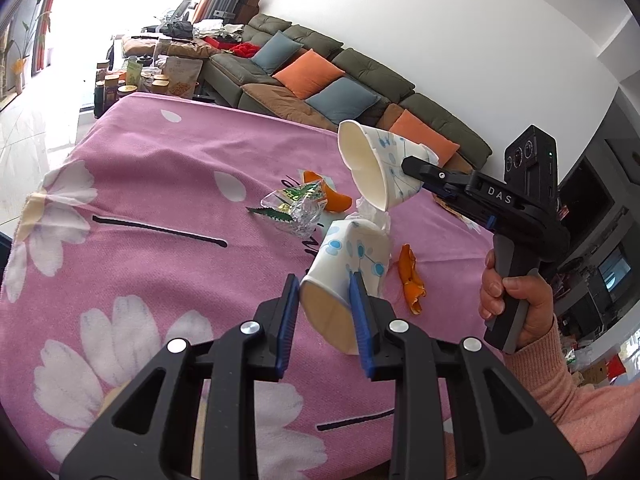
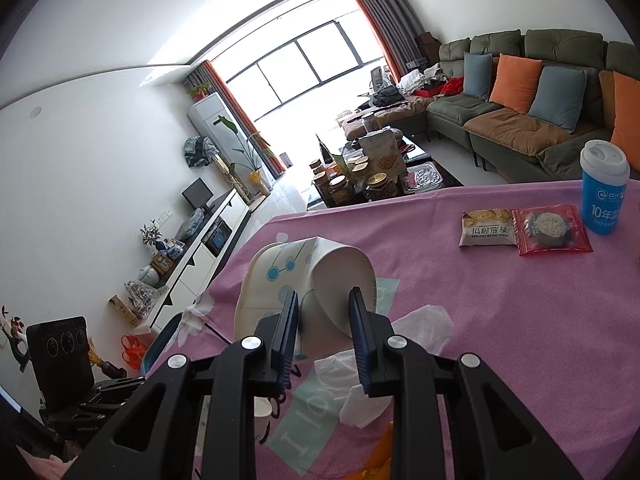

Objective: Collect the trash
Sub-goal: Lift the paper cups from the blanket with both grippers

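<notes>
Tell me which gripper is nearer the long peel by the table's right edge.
Left. The left gripper, holding a squashed cup, sits just left of the peel. The right gripper, holding the other cup, is raised farther back above it.

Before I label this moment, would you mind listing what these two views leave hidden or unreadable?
- Left wrist view: most of the tissue sits behind the crushed cup in the left gripper.
- Right wrist view: orange peel is cut off by the right gripper body.
- Right wrist view: blue bottle print runs past the edge.
</notes>
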`<state>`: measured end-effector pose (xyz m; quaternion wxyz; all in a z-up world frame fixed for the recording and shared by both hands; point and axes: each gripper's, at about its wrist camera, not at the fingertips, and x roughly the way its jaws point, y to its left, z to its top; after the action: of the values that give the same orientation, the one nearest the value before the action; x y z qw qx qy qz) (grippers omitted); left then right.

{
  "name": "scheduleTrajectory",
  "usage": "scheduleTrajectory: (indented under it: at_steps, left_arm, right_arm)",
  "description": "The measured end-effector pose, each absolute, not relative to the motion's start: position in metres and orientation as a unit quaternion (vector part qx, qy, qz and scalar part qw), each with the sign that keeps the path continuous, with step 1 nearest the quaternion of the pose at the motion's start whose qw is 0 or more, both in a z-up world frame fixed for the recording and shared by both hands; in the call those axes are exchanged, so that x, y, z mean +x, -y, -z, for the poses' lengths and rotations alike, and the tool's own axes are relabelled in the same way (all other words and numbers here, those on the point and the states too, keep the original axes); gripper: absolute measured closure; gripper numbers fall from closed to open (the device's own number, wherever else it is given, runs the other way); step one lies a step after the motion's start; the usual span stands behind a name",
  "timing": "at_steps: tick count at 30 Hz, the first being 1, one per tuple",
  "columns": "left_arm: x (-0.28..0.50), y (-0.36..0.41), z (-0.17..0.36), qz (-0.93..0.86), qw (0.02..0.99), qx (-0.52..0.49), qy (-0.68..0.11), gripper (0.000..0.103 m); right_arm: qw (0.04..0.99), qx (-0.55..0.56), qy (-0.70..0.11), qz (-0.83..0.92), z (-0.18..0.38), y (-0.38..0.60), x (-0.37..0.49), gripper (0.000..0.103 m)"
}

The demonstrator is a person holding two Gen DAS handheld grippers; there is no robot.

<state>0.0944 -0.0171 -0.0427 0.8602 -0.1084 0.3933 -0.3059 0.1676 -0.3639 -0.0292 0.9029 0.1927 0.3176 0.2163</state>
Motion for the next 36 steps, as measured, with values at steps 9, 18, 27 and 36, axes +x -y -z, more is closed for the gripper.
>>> scheduleTrajectory:
  at_steps: [9, 18, 27, 36]
  left_arm:
    - [0.076, 0.005, 0.031, 0.287, 0.874, -0.091, -0.382, 0.078]
    - [0.062, -0.011, 0.022, 0.264, 0.885, -0.089, -0.373, 0.078]
    - [0.057, -0.027, 0.018, 0.249, 0.890, -0.093, -0.372, 0.080]
    - [0.061, -0.039, 0.041, 0.247, 0.871, -0.116, -0.408, 0.065]
  right_arm:
    - [0.897, 0.184, -0.315, -0.250, 0.027, 0.335, 0.151, 0.079]
    - [0.891, 0.192, -0.315, -0.265, 0.030, 0.325, 0.145, 0.079]
    - [0.886, 0.189, -0.315, -0.282, 0.031, 0.309, 0.141, 0.079]
    - [0.876, 0.192, -0.341, -0.283, 0.049, 0.300, 0.146, 0.079]
